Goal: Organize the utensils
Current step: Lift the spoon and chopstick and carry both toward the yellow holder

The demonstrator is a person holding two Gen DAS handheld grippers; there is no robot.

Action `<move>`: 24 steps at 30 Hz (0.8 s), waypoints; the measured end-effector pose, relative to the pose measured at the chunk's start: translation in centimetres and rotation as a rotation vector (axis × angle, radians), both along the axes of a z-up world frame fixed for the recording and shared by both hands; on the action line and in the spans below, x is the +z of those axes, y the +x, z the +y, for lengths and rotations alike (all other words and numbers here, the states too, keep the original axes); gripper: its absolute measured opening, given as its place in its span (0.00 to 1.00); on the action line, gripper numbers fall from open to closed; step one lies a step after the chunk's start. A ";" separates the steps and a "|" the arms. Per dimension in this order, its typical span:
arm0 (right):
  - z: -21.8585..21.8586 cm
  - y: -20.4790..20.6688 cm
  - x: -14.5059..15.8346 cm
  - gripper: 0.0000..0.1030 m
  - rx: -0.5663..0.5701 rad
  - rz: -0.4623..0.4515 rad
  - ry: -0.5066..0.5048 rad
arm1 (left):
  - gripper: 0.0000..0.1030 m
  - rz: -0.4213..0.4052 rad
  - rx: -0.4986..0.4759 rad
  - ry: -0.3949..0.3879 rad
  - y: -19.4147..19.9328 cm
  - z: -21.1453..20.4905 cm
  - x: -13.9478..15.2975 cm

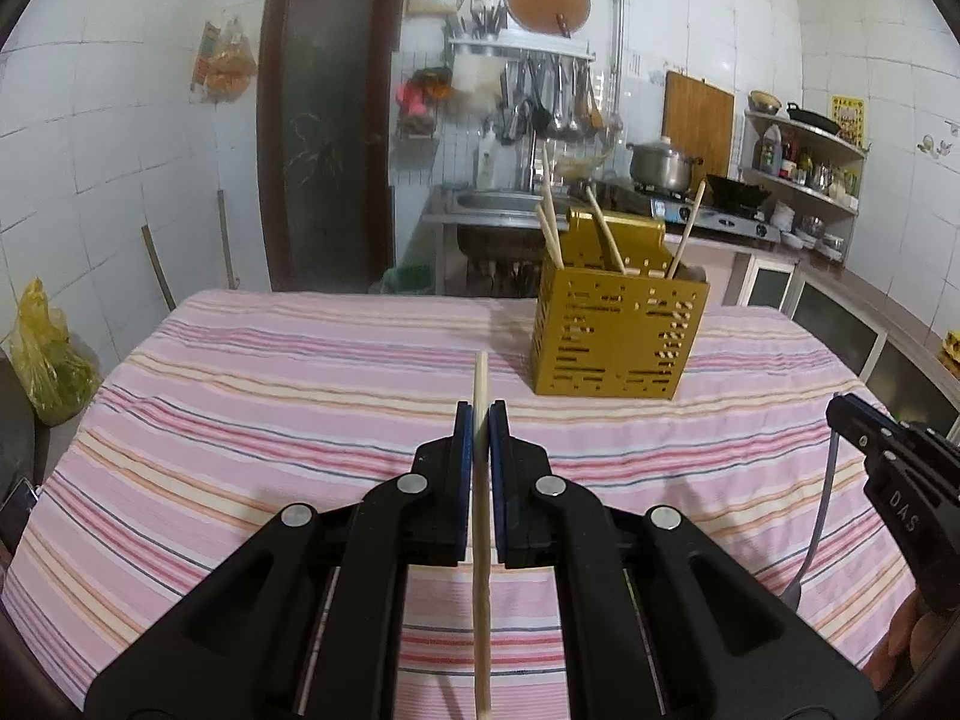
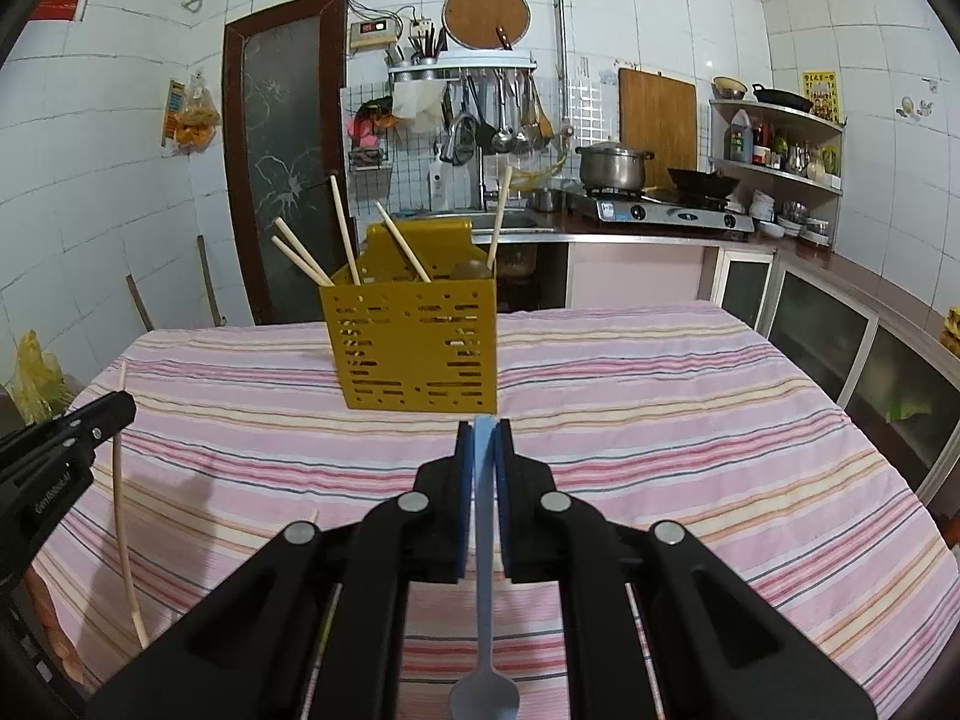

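Your left gripper (image 1: 480,420) is clamped on a wooden chopstick (image 1: 481,516). Your right gripper (image 2: 483,438) grasps a blue spoon (image 2: 483,540), bowl toward the camera. Both hang above the striped tablecloth (image 2: 660,420), short of the gold utensil holder (image 2: 414,348), which contains several chopsticks (image 2: 345,228).

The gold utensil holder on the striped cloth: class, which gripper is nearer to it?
Right, it seems. The right gripper, clamping a blue spoon, sits just before the gold utensil holder; the left gripper, clamping a chopstick, is left and farther back.
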State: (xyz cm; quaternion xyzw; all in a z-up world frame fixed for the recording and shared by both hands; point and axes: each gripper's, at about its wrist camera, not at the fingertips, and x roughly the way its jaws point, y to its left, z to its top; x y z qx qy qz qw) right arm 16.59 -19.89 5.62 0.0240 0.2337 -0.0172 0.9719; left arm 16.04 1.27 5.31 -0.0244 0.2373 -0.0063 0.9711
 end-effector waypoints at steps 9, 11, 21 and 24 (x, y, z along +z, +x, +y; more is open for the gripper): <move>0.0 -0.6 0.9 0.07 0.001 -0.050 -0.010 | 0.04 -0.068 -0.003 0.015 -1.5 0.3 1.4; 0.0 -0.5 1.1 0.07 0.001 -0.056 -0.014 | 0.04 -0.081 -0.002 0.020 -1.5 0.2 1.7; 0.0 0.3 1.7 0.07 -0.001 -0.078 -0.019 | 0.04 -0.138 -0.013 0.047 -0.7 -0.9 3.1; -0.1 0.6 1.9 0.07 0.005 -0.083 -0.020 | 0.04 -0.150 -0.011 0.058 -0.2 -1.2 3.3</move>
